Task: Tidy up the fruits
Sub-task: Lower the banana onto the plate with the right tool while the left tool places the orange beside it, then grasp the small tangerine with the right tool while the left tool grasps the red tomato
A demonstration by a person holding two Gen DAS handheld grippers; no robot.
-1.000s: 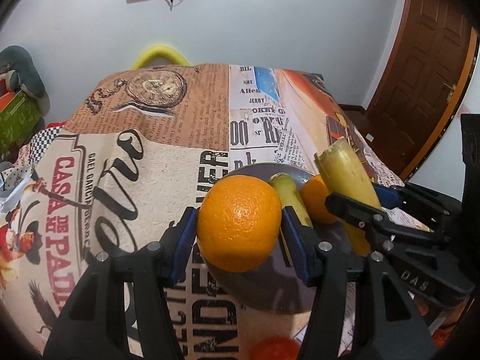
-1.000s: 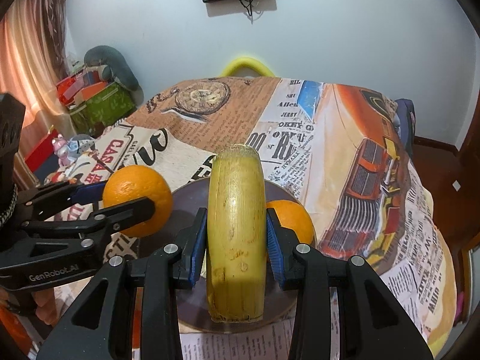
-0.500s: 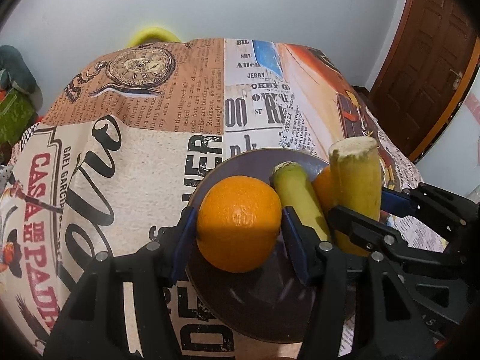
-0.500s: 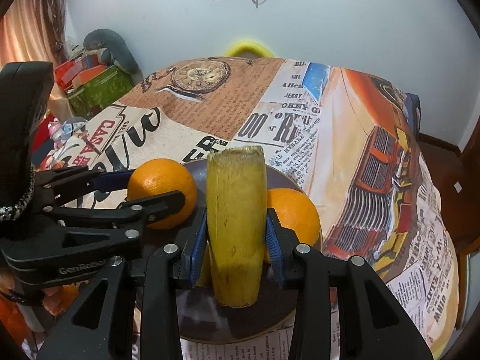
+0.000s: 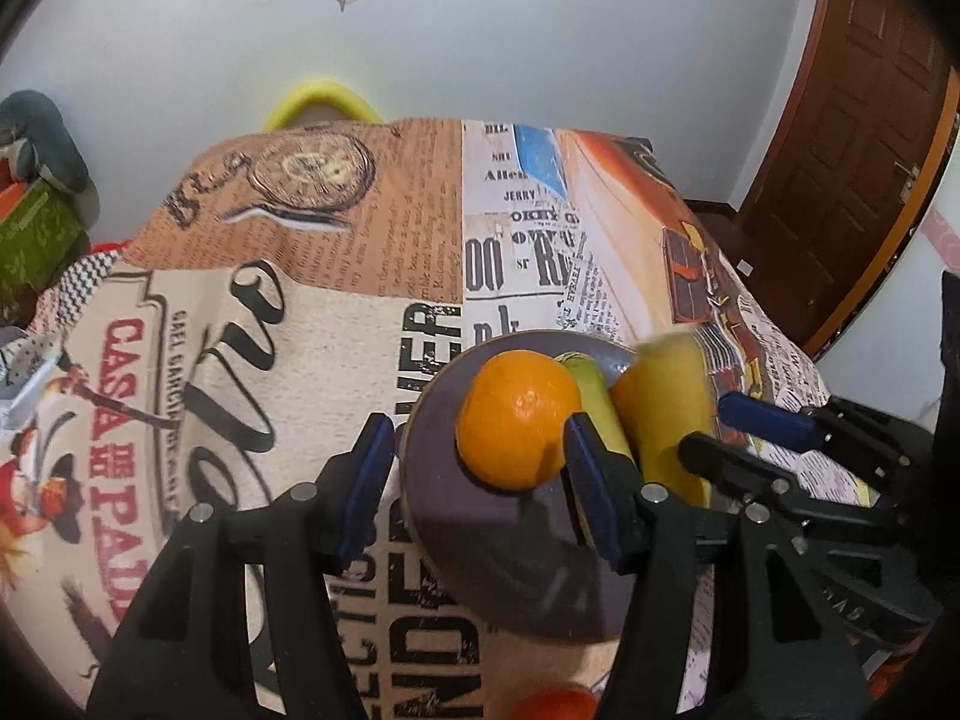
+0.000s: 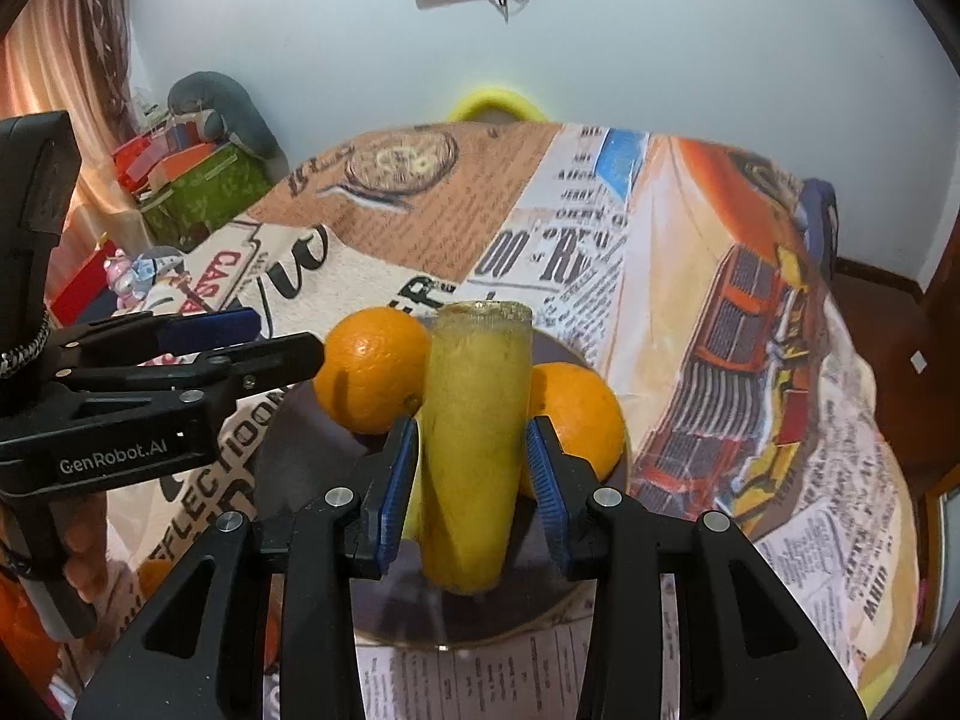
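A dark round plate [image 5: 480, 546] lies on the printed tablecloth. An orange [image 5: 519, 420] rests on it, with a greenish banana piece [image 5: 591, 387] and a second orange [image 6: 573, 417] beside it. My left gripper [image 5: 477, 480] is open, its jaws apart from the orange, the left one over the plate's edge. My right gripper [image 6: 471, 486] is open around a yellow banana piece [image 6: 474, 444], which stands tilted over the plate [image 6: 312, 468]; small gaps show on both sides. The first orange [image 6: 378, 375] sits left of it.
Another orange fruit [image 5: 555, 702] lies at the near edge of the table. A yellow chair back [image 5: 321, 105] stands behind the table. Boxes and toys [image 6: 186, 180] are piled at the left; a wooden door [image 5: 852, 138] is at the right.
My left gripper opened and let the orange go onto the plate. My right gripper opened around the banana piece, which dropped lower onto the plate.
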